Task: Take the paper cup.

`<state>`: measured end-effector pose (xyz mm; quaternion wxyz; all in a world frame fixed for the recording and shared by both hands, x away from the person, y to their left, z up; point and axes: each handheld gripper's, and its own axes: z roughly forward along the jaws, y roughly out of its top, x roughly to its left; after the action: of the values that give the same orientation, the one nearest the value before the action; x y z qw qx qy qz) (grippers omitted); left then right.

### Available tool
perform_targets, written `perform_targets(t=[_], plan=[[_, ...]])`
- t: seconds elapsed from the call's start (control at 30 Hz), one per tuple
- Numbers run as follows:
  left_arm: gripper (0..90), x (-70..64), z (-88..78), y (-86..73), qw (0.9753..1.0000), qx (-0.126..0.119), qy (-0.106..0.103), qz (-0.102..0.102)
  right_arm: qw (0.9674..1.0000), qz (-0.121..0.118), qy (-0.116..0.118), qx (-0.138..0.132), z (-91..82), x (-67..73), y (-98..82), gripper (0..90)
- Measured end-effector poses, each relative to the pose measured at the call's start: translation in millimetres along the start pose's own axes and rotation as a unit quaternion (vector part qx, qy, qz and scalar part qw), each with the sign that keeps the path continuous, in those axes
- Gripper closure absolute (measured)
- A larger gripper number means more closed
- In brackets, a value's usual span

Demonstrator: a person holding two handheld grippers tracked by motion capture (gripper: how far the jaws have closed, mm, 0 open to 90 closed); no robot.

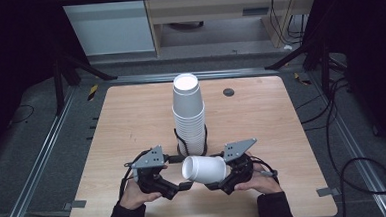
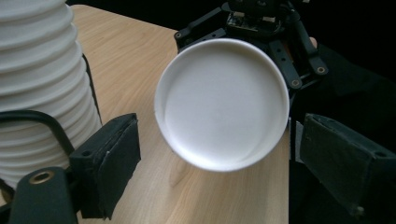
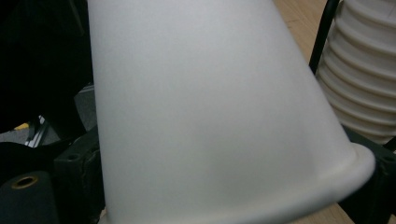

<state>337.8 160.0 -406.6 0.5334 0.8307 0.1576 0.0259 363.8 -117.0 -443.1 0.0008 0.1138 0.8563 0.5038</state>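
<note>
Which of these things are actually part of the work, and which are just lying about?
In use:
- single white paper cup, held on its side by the right gripper
- left gripper, jaws open toward the cup's base
- tall stack of white paper cups

Lying about:
- small dark round disc on the wooden table

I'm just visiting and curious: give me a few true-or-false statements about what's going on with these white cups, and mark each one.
1. The right gripper holds a single white cup lying on its side. True.
2. The left gripper is clamped on that cup. False: its jaws stand open, with the cup's closed bottom facing them.
3. A tall stack of cups stands upside down on the table. True.
4. The stack lies toppled at the table's left edge. False: it stands upright near the middle, behind the grippers.
5. The held cup is red. False: it is white.
</note>
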Motion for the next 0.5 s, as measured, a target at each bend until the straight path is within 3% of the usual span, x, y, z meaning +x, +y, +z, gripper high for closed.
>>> perform_targets(t=[0.5], plan=[[13.7,2.2,11.2,4.4,0.9995,0.030,-0.011,0.003,0.9993,-0.020,0.006,0.031,12.4,1.8,9.1,9.0]])
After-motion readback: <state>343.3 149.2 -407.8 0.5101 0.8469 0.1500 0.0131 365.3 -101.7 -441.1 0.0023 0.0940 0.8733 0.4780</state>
